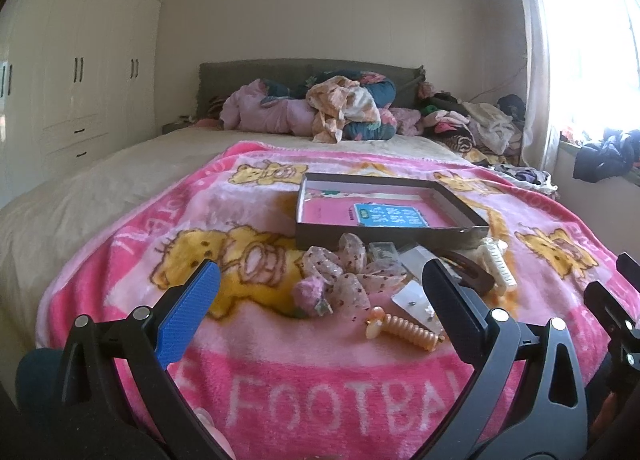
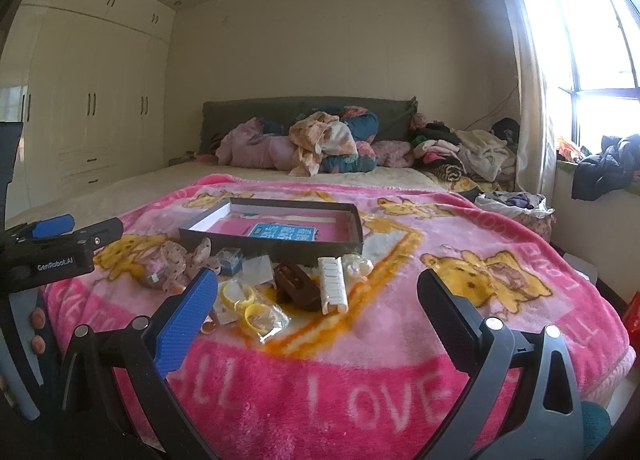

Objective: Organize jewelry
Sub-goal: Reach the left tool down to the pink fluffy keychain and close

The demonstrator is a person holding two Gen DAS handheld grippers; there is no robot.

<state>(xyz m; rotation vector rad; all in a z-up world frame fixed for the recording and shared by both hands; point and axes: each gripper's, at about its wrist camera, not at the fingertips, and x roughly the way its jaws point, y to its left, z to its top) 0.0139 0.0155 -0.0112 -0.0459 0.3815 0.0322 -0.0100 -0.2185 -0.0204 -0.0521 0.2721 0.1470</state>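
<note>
**Both grippers wide, jewelry heaped ahead of the box**

I hold my left gripper [image 1: 320, 308] with its fingers spread wide and empty, low over the pink blanket [image 1: 140, 260], so the pile sits framed between them. The dotted scrunchie [image 1: 344, 276] and peach spiral hair tie [image 1: 404, 330] lie just ahead of my fingertips. My right gripper [image 2: 316, 308] is likewise spread and holding nothing; the yellow rings in their clear bag [image 2: 248, 302], the brown clip [image 2: 298, 286] and the white comb clip [image 2: 334, 284] lie between its fingers. Beyond everything waits the open box [image 2: 276, 248], probably the destination, set close for short carries.
</note>
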